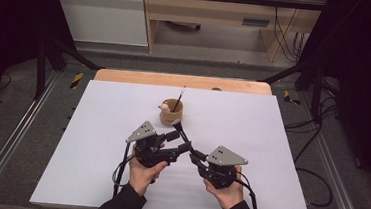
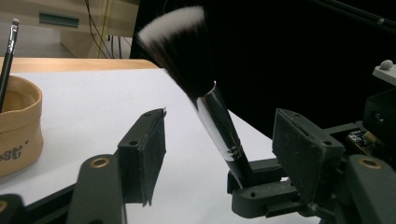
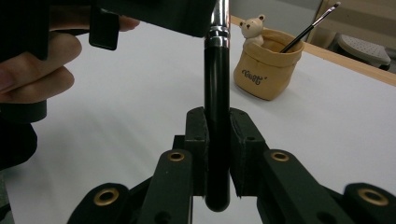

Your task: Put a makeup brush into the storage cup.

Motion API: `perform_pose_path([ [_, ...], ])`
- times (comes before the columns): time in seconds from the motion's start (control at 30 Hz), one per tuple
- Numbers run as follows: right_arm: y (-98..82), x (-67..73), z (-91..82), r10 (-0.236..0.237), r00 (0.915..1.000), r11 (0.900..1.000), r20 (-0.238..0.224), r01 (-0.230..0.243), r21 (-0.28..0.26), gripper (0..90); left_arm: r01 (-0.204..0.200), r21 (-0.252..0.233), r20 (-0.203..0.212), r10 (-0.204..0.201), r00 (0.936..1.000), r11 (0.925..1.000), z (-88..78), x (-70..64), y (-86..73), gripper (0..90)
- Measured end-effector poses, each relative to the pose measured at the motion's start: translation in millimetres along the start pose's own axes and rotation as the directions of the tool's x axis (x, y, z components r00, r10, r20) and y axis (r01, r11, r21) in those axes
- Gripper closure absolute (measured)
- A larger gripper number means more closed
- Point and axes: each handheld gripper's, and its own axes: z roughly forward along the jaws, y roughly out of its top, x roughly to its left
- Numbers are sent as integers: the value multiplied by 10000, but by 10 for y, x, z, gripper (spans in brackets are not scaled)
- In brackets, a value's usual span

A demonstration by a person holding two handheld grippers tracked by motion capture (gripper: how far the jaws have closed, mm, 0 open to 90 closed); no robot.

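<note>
Your right claw (image 3: pixel 217 154) clamps the makeup brush (image 3: pixel 217 107) by its handle end; its long axis rises between your left claw's (image 2: pixel 229 154) half-open pads, which don't touch it.

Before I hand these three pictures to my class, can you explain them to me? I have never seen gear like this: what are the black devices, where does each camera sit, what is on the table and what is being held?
A person holds a hand-operated two-jaw gripper in each hand; no robot arm is involved. The high view looks down from above the person's side of the white table. The other two pictures come from cameras riding on each gripper, looking along its jaws.

On the table stands a tan cup with a small bear figure on its rim and a thin brush inside.

The right gripper is clamped on the black handle of a makeup brush, holding it with the bristles up. The left gripper has its jaws on either side of the brush's silver collar, with gaps showing: it is open, not gripping. This looks like a handover between hands.
</note>
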Motion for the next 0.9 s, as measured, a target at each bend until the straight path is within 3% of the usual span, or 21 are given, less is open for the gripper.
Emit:
perform_pose_path([
  [0.5, 9, 45, 23, -55, 9999, 10000, -118, 54, -65, 795, 157, -5, 191, -157, 9997, 9999, 6, -8, -3, 580],
  [0.9, 12, 50, 18, -26, 9999, 9998, -138, 23, -173, 795, 541, -189, 191, -537, 9984, 9984, -5, 4, -12, 690],
])
